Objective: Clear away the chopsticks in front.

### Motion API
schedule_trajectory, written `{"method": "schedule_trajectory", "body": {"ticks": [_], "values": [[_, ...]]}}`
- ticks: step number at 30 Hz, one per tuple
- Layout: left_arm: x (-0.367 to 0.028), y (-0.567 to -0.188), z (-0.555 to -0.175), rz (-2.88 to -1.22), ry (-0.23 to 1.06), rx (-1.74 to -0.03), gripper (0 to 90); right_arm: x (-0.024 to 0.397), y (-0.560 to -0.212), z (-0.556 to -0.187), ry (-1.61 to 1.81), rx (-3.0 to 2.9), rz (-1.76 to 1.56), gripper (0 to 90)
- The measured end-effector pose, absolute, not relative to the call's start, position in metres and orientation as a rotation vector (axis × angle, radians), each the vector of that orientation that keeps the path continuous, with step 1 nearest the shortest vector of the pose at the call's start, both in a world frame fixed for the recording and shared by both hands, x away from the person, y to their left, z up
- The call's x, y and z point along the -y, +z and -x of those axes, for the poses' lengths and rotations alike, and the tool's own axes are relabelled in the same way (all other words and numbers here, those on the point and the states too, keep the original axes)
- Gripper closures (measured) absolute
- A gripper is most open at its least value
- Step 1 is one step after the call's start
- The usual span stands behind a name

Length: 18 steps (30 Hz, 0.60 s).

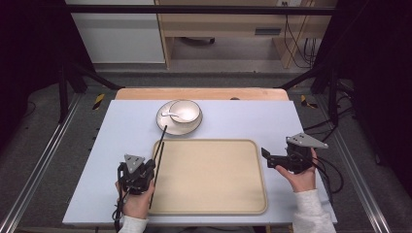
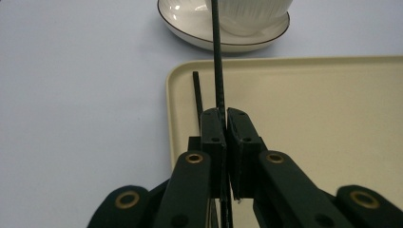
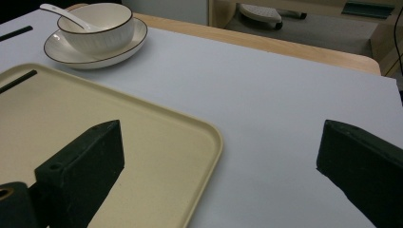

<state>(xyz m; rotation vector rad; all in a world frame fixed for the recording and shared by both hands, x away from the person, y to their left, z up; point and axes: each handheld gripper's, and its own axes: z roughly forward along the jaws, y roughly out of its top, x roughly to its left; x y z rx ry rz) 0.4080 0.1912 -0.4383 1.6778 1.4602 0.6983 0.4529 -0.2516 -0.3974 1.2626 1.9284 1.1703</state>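
Observation:
My left gripper (image 1: pixel 151 168) (image 2: pixel 225 124) is shut on a black chopstick (image 1: pixel 163 137) (image 2: pixel 216 52) at the left edge of a beige tray (image 1: pixel 252 145) (image 2: pixel 332 64). The stick's far end points at a white plate (image 1: pixel 167 127) (image 2: pixel 190 35). A second black chopstick (image 1: pixel 152 192) (image 2: pixel 196 92) lies in the tray along its left rim, just beside the jaws. My right gripper (image 1: pixel 267 158) (image 3: pixel 218 161) is open and holds nothing, just off the tray's right edge (image 3: pixel 211 137).
On the plate (image 3: pixel 95 56) at the far middle of the table stands a white bowl (image 1: pixel 184 110) (image 3: pixel 97 26) with a white spoon (image 1: pixel 170 114) (image 3: pixel 59 12) in it. A pale sheet (image 1: pixel 126 141) covers the table, and a wooden edge (image 1: pixel 204 93) lies beyond.

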Motion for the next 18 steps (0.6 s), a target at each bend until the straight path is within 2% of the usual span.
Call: {"method": "schedule_trajectory", "body": {"ticks": [18], "values": [[-0.176,-0.469,-0.391,-1.678,0.652,-1.501,86.1,0.247,-0.401,-0.455,1.155,-1.945,-1.262,2.7]]}}
